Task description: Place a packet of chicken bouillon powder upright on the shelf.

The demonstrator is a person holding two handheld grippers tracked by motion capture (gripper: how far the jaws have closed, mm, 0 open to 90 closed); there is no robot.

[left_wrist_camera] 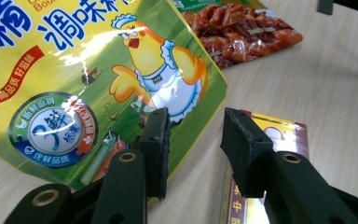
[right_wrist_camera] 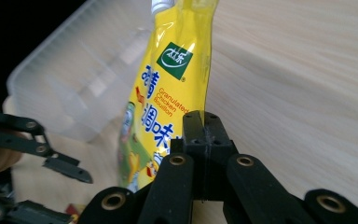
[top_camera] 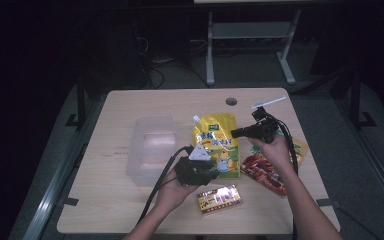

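A yellow bouillon pouch (top_camera: 215,144) lies mid-table beside a clear plastic tub (top_camera: 150,147). The left gripper (left_wrist_camera: 193,140) hovers at the pouch's lower corner, jaws apart, nothing between them. The right gripper (right_wrist_camera: 200,135) has its jaws pressed together by the pouch's edge (whether they pinch it, I cannot tell). A sausage packet (top_camera: 265,170) and a small box (top_camera: 219,198) lie near.

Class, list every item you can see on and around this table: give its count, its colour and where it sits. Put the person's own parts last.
Table: one, light wood, centre.
Plastic container: one, clear, table's left-centre.
Bouillon pouch: one, yellow, beside the container.
Snack packet: one, red and orange, right of the pouch.
Small box: one, dark red and yellow, near edge.
Metal frame: one, grey, floor behind.
Left claw: black, open, over the pouch's corner.
Right claw: black, shut, at the pouch's edge.
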